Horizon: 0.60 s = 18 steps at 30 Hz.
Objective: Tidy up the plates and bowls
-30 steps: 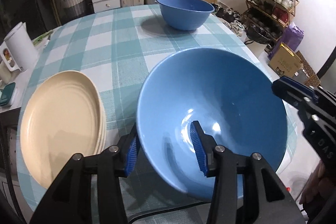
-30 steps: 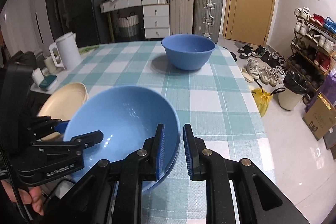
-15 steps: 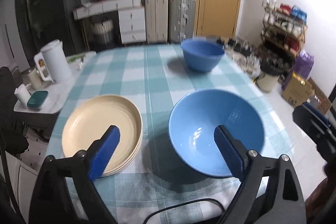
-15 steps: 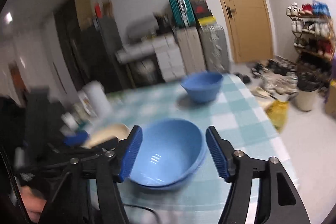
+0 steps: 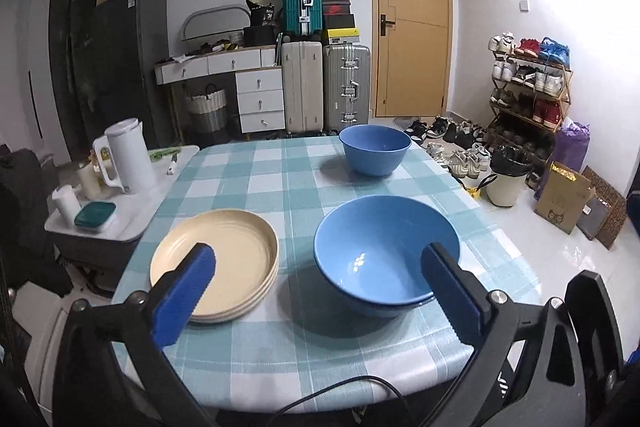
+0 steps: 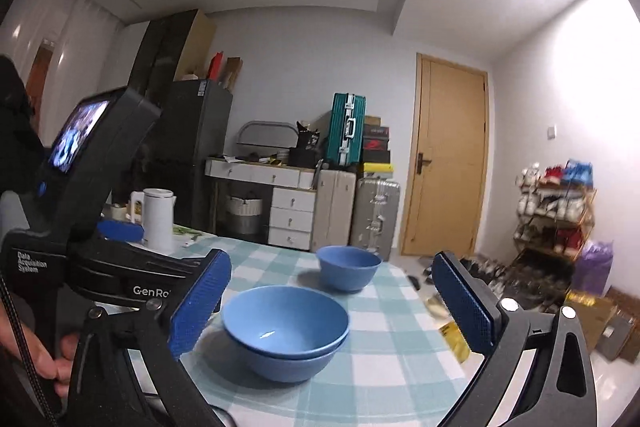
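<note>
Both claws have drawn back from the nested blue bowls [image 5: 386, 255], jaws just opened wide and empty: left claw [image 5: 318, 291], right claw [image 6: 332, 311]. Stack rests on the bench [image 5: 256, 183] beside the cream plates [image 5: 216, 263]; a lone blue bowl [image 5: 375, 155] remains.

The left wrist camera looks down over the near table edge [image 5: 280, 379], close to the stacked blue bowls [image 5: 386, 255]. The right wrist camera sits lower, facing level, catching ceiling. Both views share the 2 nested bowls [image 6: 286, 327], far bowl [image 6: 348, 267] and door [image 6: 448, 163].
</note>
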{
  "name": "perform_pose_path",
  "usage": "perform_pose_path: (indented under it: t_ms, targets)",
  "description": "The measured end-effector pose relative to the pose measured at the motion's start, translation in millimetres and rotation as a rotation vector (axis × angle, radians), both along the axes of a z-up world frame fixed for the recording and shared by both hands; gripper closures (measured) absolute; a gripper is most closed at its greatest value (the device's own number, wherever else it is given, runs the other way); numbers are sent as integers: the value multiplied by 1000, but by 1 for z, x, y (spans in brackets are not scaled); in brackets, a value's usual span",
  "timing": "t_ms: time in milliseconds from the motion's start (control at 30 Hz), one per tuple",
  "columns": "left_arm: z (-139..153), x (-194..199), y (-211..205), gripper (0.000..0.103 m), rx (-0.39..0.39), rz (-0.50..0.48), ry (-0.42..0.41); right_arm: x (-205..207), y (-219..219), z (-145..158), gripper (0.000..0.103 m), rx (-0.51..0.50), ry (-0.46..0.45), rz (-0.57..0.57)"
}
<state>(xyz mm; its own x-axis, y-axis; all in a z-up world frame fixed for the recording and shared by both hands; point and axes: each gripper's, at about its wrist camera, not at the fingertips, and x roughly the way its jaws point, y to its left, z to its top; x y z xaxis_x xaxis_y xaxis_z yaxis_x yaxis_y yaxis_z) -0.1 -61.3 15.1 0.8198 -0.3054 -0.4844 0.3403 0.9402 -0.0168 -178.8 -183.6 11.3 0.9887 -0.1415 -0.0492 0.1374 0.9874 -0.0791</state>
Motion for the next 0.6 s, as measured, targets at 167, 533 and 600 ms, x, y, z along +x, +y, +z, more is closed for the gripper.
perform_pose_path:
  t_ms: [167, 533, 600]
  targets:
    - [-8, -6, 15, 0, -85, 20, 37, 2, -2, -8, 1, 61, 76, -9]
    - [-16, -20, 11, 0, -62, 32, 17, 12, -14, -23, 1, 168, 139, -6]
    - [-17, -20, 13, 0, -64, 34, 20, 15, -16, -25, 1, 195, 144, -6]
